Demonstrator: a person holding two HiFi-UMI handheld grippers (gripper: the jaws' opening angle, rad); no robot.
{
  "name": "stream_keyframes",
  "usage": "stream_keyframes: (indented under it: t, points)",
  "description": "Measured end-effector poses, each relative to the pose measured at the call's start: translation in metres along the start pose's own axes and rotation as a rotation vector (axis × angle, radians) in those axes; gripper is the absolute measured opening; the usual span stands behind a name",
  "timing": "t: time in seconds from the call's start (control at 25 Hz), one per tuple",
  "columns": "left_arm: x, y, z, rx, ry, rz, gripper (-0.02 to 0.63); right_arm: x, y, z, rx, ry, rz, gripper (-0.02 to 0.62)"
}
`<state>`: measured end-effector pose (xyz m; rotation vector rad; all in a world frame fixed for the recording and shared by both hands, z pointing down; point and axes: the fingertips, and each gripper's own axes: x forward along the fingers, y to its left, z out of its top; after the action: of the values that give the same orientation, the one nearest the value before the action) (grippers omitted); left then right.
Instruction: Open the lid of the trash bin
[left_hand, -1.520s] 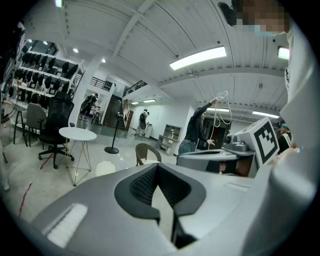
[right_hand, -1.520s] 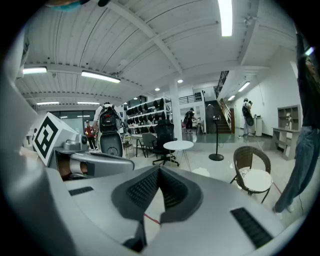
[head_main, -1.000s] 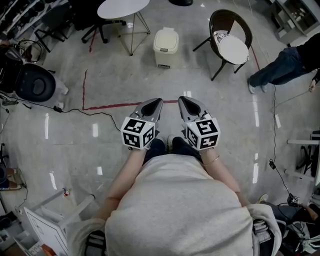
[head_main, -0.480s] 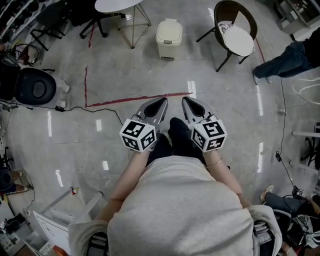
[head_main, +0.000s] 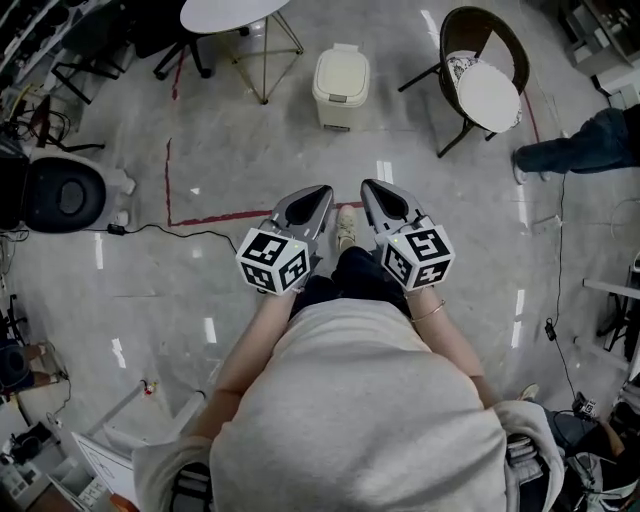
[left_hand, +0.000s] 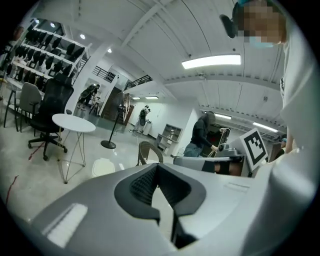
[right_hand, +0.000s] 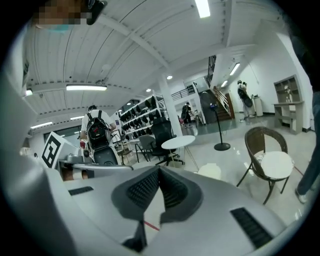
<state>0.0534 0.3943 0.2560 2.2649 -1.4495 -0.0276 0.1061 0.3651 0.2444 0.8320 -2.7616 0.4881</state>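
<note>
Trash bin (head_main: 341, 86) smooth cream plastic; floor (head_main: 450, 230) glossy; chair (head_main: 480, 35) woven wicker.

My left gripper (head_main: 320, 192) and right gripper (head_main: 367, 187) are silver-grey. Their fingers (left_hand: 142, 184) are lined with ribbed black, and each gripper carries a cube (head_main: 272, 262) of black-and-white square markers. The trash bin (head_main: 341, 87) is cream. Left of the bin the round table (head_main: 232, 13) is white. Right of it the chair (head_main: 487, 95) is dark brown with a white seat. Before the bin the floor (head_main: 250, 140) is pale grey, crossed by a red line (head_main: 215, 215).
</note>
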Motion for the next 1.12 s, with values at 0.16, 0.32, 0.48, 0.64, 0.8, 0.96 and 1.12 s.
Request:
stream_keyframes:
  t: [0.16,0.32,0.48,0.64,0.8,0.96,1.12]
  points:
    - [0.052,0.044,0.036,0.004,0.006,0.004,0.0,0.055,-0.048,0.035,-0.006,0.017,0.03,0.008]
    - [0.102,0.079,0.061,-0.019,0.008,0.012,0.0,0.101,-0.096,0.047,-0.018,0.08,0.041,0.008]
    - [0.143,0.098,0.069,-0.023,0.055,0.017,0.0,0.129,-0.131,0.054,0.01,0.113,0.0,0.008]
    - [0.175,0.118,0.074,-0.028,0.113,-0.018,0.0,0.153,-0.157,0.061,0.067,0.112,-0.067,0.008]
    - [0.201,0.154,0.078,-0.056,0.146,-0.053,0.0,0.187,-0.174,0.062,0.129,0.118,-0.108,0.008]
    - [0.216,0.19,0.076,-0.065,0.234,-0.093,0.001,0.222,-0.185,0.062,0.166,0.137,-0.156,0.008]
    - [0.229,0.217,0.072,-0.084,0.319,-0.18,0.0,0.252,-0.19,0.056,0.203,0.162,-0.19,0.008]
